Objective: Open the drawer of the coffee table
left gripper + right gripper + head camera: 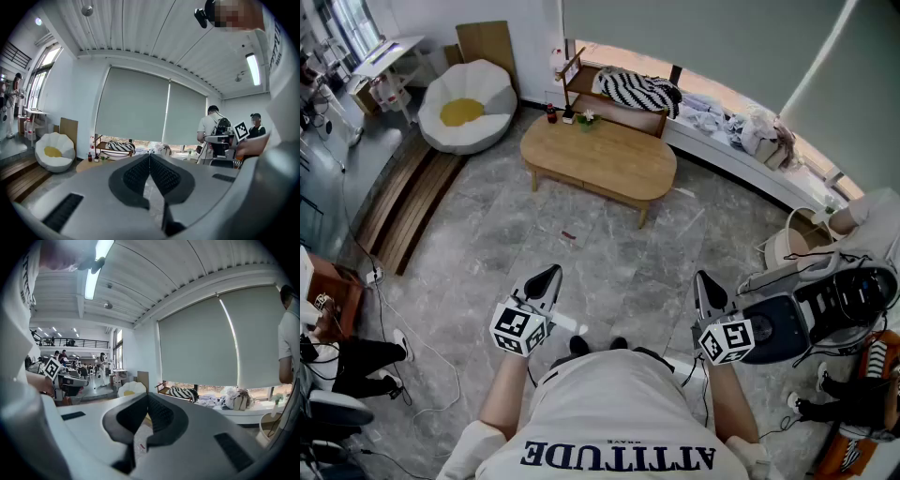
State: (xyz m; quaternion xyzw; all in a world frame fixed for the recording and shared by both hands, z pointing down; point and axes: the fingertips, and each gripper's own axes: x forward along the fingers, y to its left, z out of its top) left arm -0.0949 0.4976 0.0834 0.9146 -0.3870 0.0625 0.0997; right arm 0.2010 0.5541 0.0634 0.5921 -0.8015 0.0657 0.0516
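Observation:
The oval wooden coffee table (600, 157) stands on the stone floor well ahead of me, its drawer front on the long side that faces me. In the left gripper view the coffee table (91, 163) shows small and far off at the left. My left gripper (551, 273) is held near my body, far short of the table; its black pads (138, 175) meet with nothing between them. My right gripper (702, 279) hangs level beside it, also far from the table, and its pads (159, 415) are shut on nothing.
A white and yellow egg-shaped beanbag (466, 106) lies left of the table. Behind the table stand a wooden rack with a striped cloth (637, 91) and a cluttered window bench (750, 141). A wheeled machine (825, 314) and a white bucket (789, 247) sit at the right. Cables trail at the left.

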